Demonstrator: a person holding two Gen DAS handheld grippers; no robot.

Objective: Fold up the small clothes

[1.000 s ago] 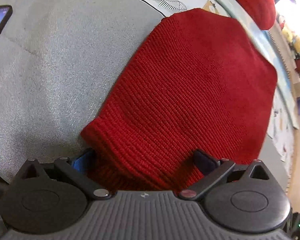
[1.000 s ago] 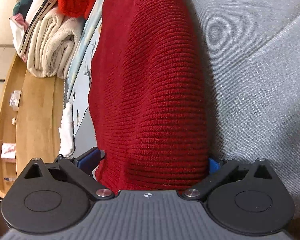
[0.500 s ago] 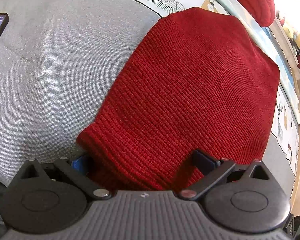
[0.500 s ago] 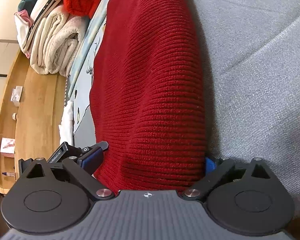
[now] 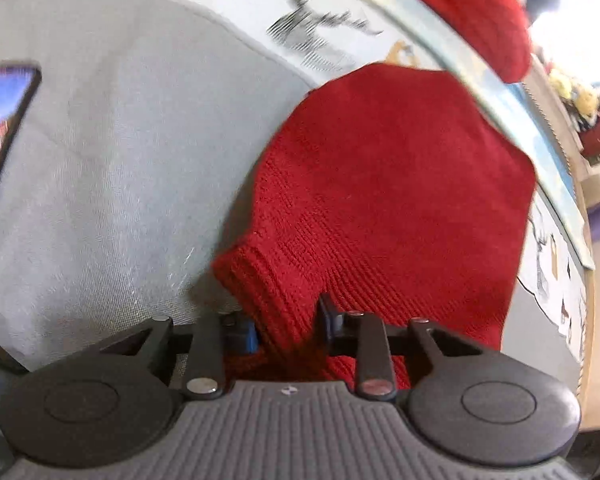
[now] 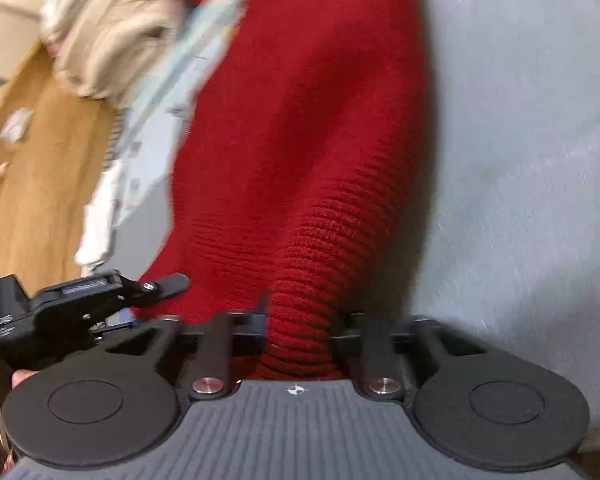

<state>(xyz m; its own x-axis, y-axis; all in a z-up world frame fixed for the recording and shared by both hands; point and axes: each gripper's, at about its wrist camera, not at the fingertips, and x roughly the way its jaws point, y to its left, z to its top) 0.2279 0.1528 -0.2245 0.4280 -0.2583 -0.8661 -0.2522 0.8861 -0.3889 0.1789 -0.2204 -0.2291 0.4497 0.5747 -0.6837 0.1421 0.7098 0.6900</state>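
A red knitted garment [image 5: 384, 184] lies on a grey fabric surface [image 5: 112, 168]. My left gripper [image 5: 288, 324] is shut on its ribbed near edge, the cloth bunched between the jaws. In the right wrist view the same red garment [image 6: 300, 152] stretches away from me, and my right gripper [image 6: 302, 324] is shut on its thick ribbed edge. The left gripper [image 6: 96, 300] shows at the lower left of the right wrist view, at the garment's other corner. The fingertips are mostly hidden by the cloth.
A phone [image 5: 4, 120] lies at the left on the grey surface. A printed white cloth [image 5: 320, 40] and another red knit [image 5: 472, 8] lie beyond the garment. Folded beige towels [image 6: 112, 36] sit on a wooden shelf [image 6: 40, 152] at the left.
Both grippers have closed from open onto the garment's near edge, pinching the cloth. The views are now blurred by motion and the edge looks lifted.
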